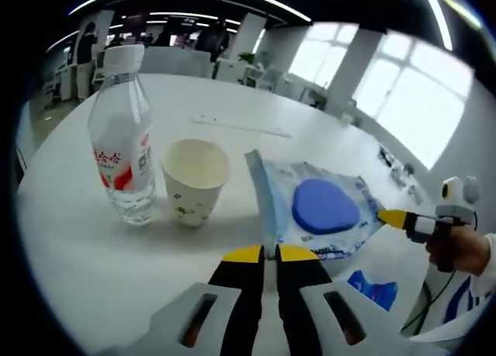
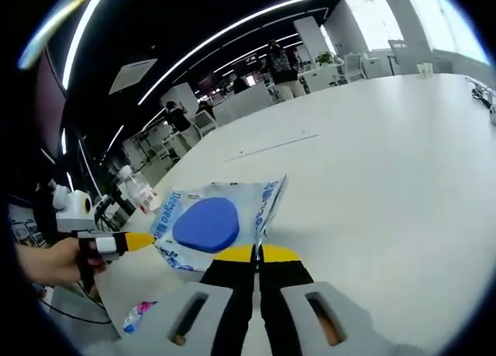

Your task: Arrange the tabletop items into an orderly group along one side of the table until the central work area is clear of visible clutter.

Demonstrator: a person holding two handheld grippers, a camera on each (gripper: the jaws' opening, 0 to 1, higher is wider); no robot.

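Observation:
A clear packet with a blue round pad (image 1: 325,207) lies on the white table (image 1: 93,255) to the right of a paper cup (image 1: 194,180) and a water bottle (image 1: 122,150). My left gripper (image 1: 263,253) is shut on the packet's near corner. My right gripper (image 1: 394,218) comes in from the right and pinches the packet's opposite corner. In the right gripper view the same packet (image 2: 205,224) stretches between my right gripper (image 2: 256,252), shut on its edge, and the left gripper (image 2: 139,240). The bottle (image 2: 138,189) stands behind it.
Another blue-and-white packet (image 1: 373,288) lies near the table's edge, also seen as the small packet (image 2: 138,319). A hand (image 1: 457,247) holds the right gripper. A wide bare tabletop (image 2: 372,178) stretches beyond. Chairs, desks and people stand far behind.

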